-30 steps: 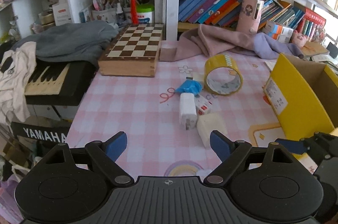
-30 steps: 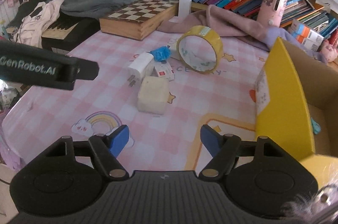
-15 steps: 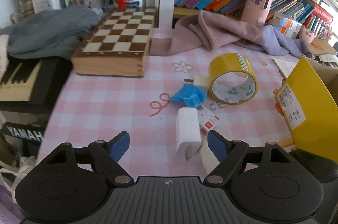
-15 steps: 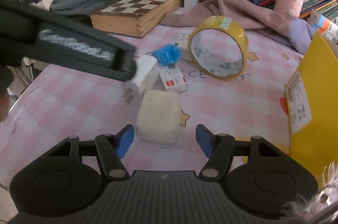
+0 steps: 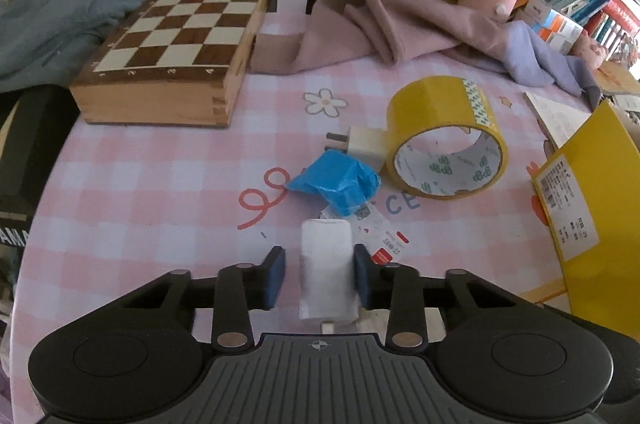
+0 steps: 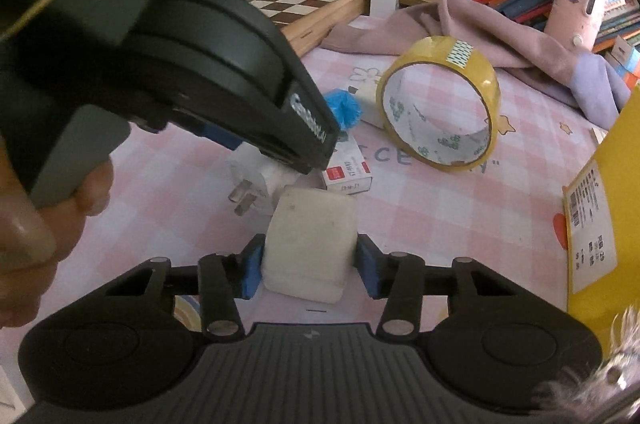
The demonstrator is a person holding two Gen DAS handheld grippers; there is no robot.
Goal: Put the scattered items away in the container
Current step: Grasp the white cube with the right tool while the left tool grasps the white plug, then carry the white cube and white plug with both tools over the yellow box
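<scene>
L gripper has just been closing w/ the white charger between its pads. The R pad touches the charger's side; the L pad shows a thin gap in the L wrist view, so a firm clamp can't be confirmed there. The reading puts the jaws at their narrowest, so it counts as clamped on the charger.

R gripper has just been closing too, w/ the cream block between its pads. Both blue pads sit at the block's flanks; whether they press is hard to tell, prob. touching.

Only the L view shows:
- 2nd plug adapter clearly, prongs at 9 o'clock, butted against the yellow tape roll
- blue crumpled wrapper in full, at 12 o'clock from the charger
- whole chessboard box, at 10 o'clock

Only the R view shows:
- the L gripper's body from outside, w/ the hand holding it, filling 9–11 o'clock
- the charger's metal prongs, pointing to 8 o'clock, beside the cream block
- small red-and-white box nearly whole, at 12 o'clock from the block; the L view shows just its corner

Both views: yellow container at 3 o'clock, only its outer wall w/ label seen; pink cloth at 1 o'clock; pink checked tabletop.
</scene>
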